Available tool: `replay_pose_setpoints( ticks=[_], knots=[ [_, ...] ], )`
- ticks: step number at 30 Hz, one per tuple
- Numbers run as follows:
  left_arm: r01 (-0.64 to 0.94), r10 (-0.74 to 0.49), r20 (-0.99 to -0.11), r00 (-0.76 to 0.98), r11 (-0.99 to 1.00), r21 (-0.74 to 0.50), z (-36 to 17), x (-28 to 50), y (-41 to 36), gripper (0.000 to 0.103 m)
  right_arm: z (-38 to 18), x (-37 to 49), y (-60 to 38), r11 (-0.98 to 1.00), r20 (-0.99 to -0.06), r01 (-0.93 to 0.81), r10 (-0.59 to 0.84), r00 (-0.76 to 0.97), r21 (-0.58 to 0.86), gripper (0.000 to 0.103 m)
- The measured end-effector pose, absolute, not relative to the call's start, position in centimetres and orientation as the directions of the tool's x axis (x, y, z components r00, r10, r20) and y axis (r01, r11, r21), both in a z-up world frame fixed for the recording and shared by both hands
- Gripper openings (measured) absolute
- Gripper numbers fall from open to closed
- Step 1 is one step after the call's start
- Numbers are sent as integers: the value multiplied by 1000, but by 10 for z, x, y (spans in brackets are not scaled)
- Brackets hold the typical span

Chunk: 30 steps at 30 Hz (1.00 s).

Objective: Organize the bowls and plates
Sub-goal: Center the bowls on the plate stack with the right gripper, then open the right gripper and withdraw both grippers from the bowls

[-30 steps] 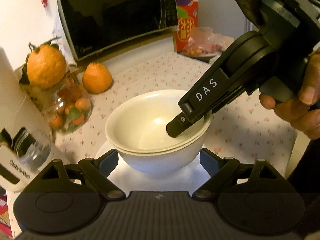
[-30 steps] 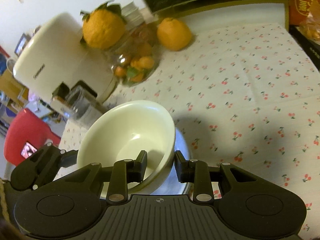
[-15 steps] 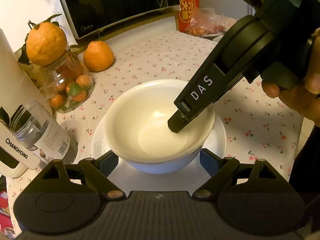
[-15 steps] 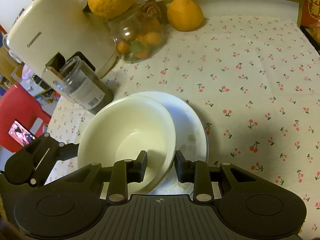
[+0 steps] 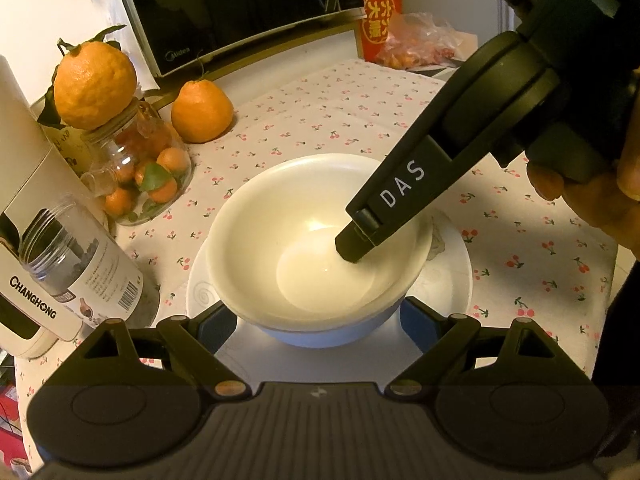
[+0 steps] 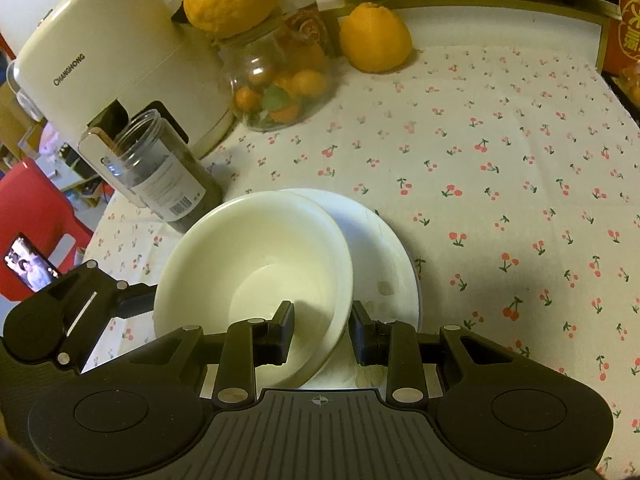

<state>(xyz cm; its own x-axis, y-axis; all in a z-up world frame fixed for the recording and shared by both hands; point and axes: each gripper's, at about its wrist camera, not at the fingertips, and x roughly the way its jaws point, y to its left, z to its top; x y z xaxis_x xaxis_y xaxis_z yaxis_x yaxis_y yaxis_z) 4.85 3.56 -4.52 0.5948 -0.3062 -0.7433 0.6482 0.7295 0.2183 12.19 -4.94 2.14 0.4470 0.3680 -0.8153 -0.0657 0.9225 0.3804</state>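
Observation:
Two white bowls [image 5: 280,240] [image 6: 240,248] are nested together, the lower bowl [image 5: 320,334] showing under the upper rim. They sit low over a white plate [image 5: 452,280] [image 6: 384,248] on the cherry-print tablecloth; whether they touch the plate I cannot tell. My right gripper [image 6: 322,316] [image 5: 356,244] is shut on the near rim of the stack, one finger inside the bowl and one outside. My left gripper [image 5: 318,324] stands open, its fingers on either side of the lower bowl's base. A person's hand [image 5: 592,208] holds the right gripper.
A dark labelled jar [image 6: 160,172] and a white appliance [image 6: 100,60] stand close on the left of the plate. A jar of small oranges [image 6: 276,80], a loose orange [image 6: 374,36], a microwave [image 5: 240,12] and a red box [image 5: 378,20] line the back. Open tablecloth [image 6: 500,200] lies to the right.
The right gripper has come down with the bowl stack toward the plate, and more of the plate now shows beside it. The left gripper has stayed wide around the lower bowl.

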Motion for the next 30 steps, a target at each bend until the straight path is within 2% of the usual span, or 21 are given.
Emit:
replay_pose_setpoints(
  ticks=[12,14,20,23,30],
  knots=[
    [652,-290,-749,596,719,241,-45,50,38,92,22,122,-47,928,-806,-80,356,473,363,32],
    [662,-298,-756,583,713,229,-43,49,41,95,23,122,-48,929,-803,-89,357,477,359,55],
    [666,-305,-747,591,707,238,-33,36,45,98,40,115,-59,924,-762,-107,364,535,367,82],
    [662,-327,-740,588,720,208,-27,30,50,99,49,109,-65,931,-741,-115,346,576,345,90],
    [643,-331,-725,603,740,196,-12,21,54,101,70,95,-82,960,-720,-76,254,646,271,100]
  ],
)
